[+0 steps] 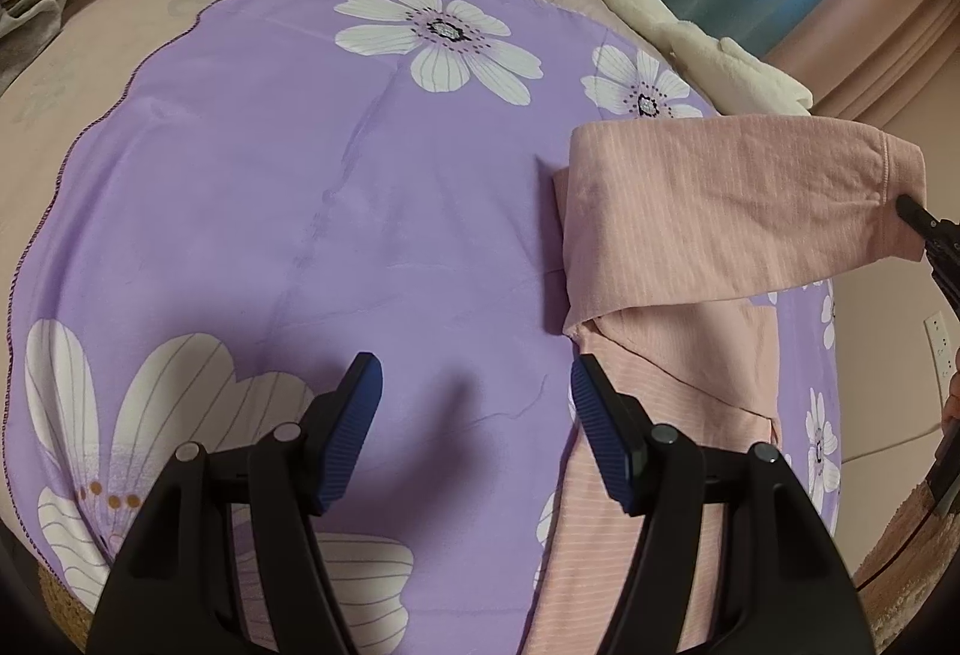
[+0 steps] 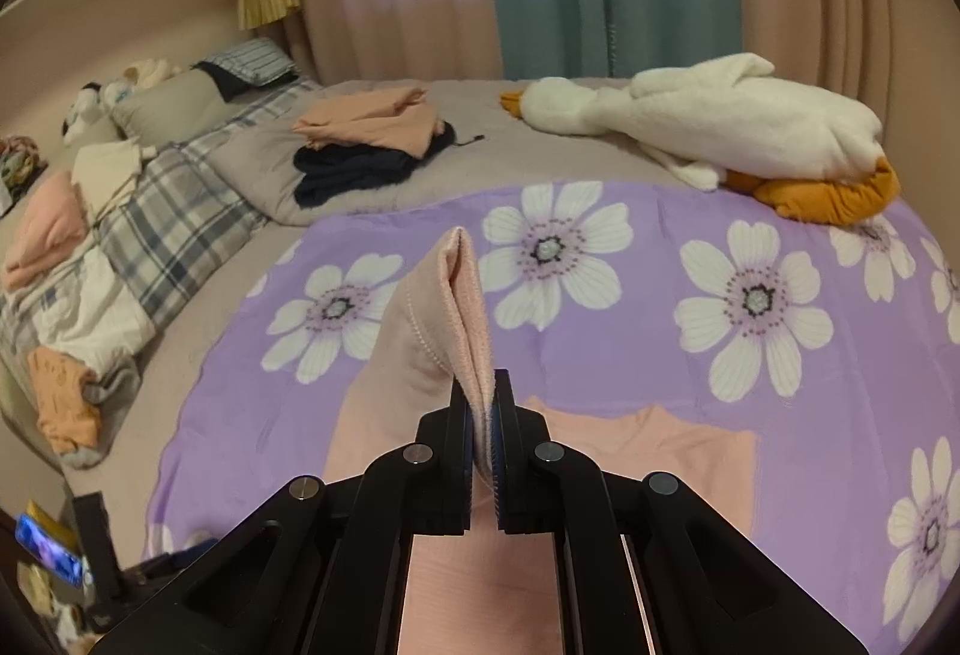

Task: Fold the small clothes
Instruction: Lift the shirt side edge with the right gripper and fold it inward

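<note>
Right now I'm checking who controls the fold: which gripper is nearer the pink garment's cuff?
Right. The right gripper is shut on the cuff, lifting it. The left gripper is open over the purple floral sheet, beside the garment's lower part.

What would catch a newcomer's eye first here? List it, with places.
The purple flowered sheet covers the near part of the bed, with the pink garment on it. The right tool is shut on the garment's cuff, lifting it, while the left tool hangs open. A white plush goose lies beyond the sheet.
</note>
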`<action>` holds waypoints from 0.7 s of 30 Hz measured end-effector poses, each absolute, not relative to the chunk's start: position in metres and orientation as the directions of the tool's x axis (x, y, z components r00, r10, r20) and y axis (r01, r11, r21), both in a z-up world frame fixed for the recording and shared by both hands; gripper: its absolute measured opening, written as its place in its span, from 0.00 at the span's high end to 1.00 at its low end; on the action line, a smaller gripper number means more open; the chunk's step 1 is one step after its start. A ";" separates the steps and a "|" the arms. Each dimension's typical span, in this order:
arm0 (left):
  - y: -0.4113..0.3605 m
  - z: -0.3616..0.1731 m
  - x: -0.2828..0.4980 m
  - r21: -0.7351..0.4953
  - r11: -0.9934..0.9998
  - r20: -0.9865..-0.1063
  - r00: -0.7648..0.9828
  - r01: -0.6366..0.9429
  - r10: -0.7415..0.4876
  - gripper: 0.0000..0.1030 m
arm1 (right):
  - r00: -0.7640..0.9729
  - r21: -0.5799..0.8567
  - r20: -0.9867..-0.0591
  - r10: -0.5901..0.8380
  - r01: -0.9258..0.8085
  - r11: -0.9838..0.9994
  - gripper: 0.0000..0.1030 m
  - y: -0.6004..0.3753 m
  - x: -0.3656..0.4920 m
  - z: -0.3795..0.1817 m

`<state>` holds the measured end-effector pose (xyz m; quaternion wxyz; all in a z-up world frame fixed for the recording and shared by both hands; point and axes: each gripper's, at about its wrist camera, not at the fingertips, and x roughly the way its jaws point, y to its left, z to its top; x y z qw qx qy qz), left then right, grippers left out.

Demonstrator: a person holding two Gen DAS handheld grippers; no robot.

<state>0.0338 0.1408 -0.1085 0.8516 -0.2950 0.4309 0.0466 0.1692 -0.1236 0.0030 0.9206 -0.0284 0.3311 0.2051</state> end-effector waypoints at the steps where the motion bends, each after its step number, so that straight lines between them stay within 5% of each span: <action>1: 0.139 -0.109 0.035 -0.462 0.823 -0.762 0.623 -0.331 -0.177 0.37 | 0.694 0.093 -0.623 0.360 -0.391 0.916 0.94 -0.127 0.171 0.003; 21: 0.100 -0.109 0.074 -0.442 0.866 -0.771 0.592 -0.234 -0.234 0.38 | 0.682 0.138 -0.682 0.265 -0.236 0.962 0.94 -0.192 0.182 -0.029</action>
